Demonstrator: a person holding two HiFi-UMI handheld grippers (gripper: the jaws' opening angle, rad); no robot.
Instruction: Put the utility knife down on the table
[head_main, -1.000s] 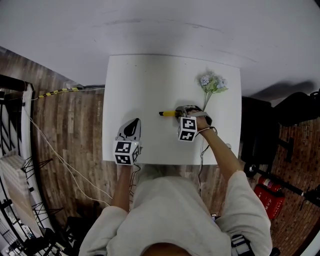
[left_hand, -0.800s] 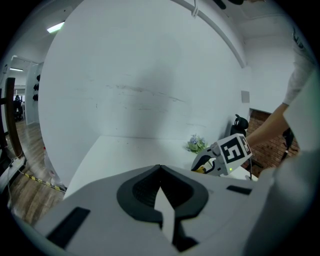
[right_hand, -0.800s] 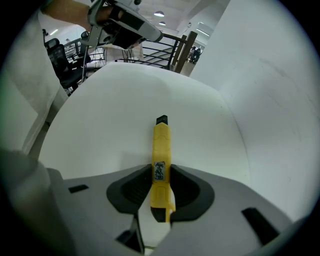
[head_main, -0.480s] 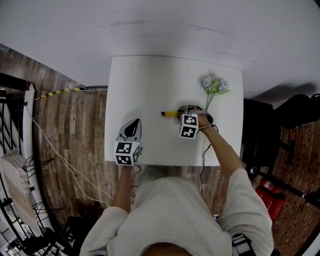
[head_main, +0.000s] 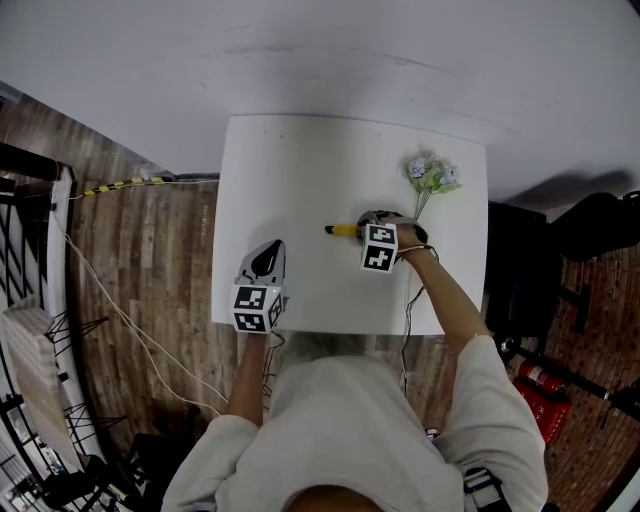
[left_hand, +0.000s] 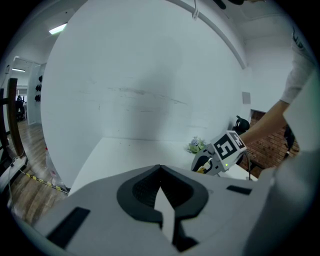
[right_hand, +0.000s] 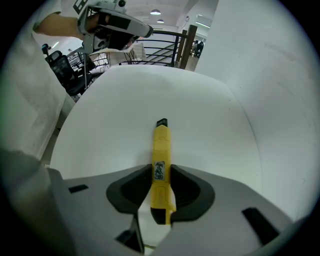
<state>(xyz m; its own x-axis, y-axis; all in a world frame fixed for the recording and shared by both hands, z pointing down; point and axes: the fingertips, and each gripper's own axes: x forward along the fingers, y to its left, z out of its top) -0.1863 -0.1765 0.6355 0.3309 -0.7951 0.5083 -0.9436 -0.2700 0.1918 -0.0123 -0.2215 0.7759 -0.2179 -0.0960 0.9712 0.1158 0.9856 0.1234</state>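
Observation:
A yellow utility knife (head_main: 345, 229) with a black tip lies level at the white table's (head_main: 300, 170) middle right, tip pointing left. My right gripper (head_main: 368, 223) points steeply down and is shut on its rear half. In the right gripper view the knife (right_hand: 161, 150) runs straight out between the two jaws of the right gripper (right_hand: 161, 172), just over the tabletop; whether it touches the surface I cannot tell. My left gripper (head_main: 268, 246) rests near the table's front left edge, shut and holding nothing. The left gripper (left_hand: 160, 170) view shows the right gripper (left_hand: 207, 162) off to the right.
A small bunch of pale artificial flowers (head_main: 430, 172) lies at the table's far right, just beyond my right gripper, and shows small in the left gripper view (left_hand: 196, 146). A white wall stands behind the table. Wooden floor, cables and a black chair (head_main: 520, 260) surround it.
My right gripper has tipped a little steeper over the knife, its marker cube swinging toward the table's far side. The knife and the left gripper have stayed in place.

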